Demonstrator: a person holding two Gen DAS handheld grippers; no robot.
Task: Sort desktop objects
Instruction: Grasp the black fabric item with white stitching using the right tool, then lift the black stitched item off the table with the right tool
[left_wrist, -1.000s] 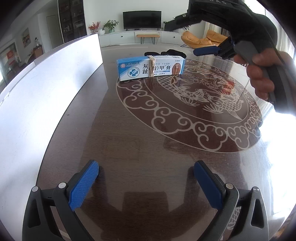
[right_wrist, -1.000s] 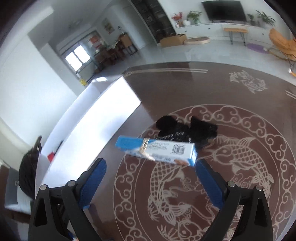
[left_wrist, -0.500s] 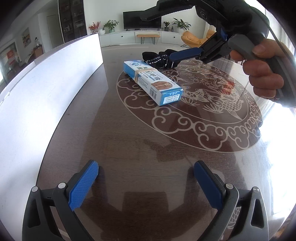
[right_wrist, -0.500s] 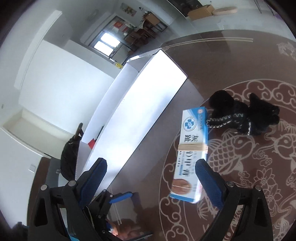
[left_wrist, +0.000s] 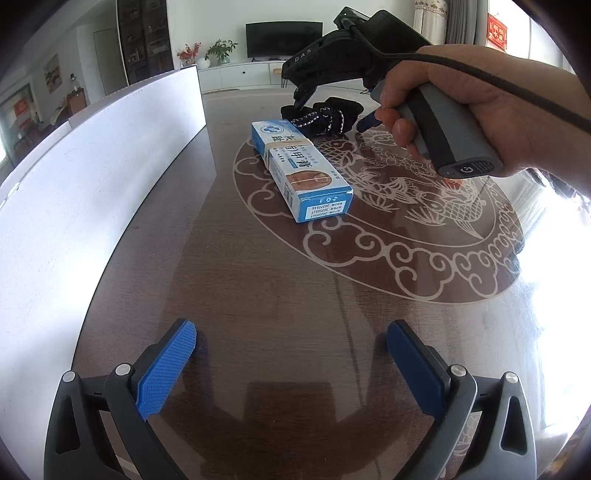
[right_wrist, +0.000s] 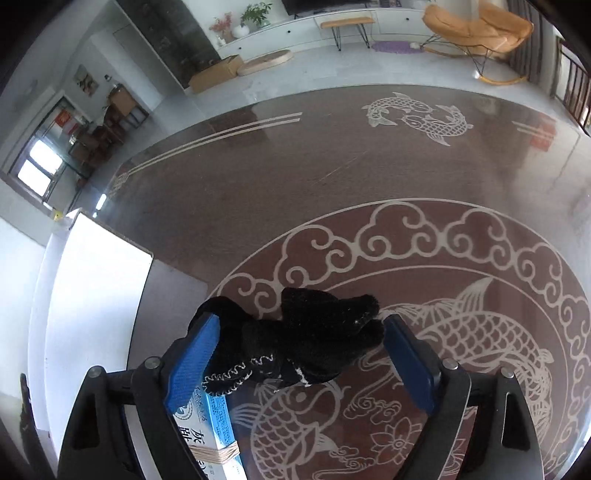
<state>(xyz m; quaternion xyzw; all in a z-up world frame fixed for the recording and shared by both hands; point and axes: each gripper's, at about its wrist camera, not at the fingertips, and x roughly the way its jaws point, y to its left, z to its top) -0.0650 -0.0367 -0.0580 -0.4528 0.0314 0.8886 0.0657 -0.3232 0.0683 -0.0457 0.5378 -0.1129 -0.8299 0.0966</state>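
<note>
Dark brown glass-topped table with pale carp medallion bears all items. Blue-and-white cardboard ointment box, rubber-banded, lies on the medallion's rim. Black knitted fabric bundle touches its far end, between the closing right gripper jaws. Left gripper open, empty.

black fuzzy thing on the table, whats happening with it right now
A person is working with a handheld gripper in each hand. The right gripper straddles the black knitted fabric item with white stitching on the dark brown patterned table, and its jaws are closing around it. The blue-and-white rubber-banded box lies flat just beside the fabric. The left gripper hovers open over bare table, holding nothing.
</note>
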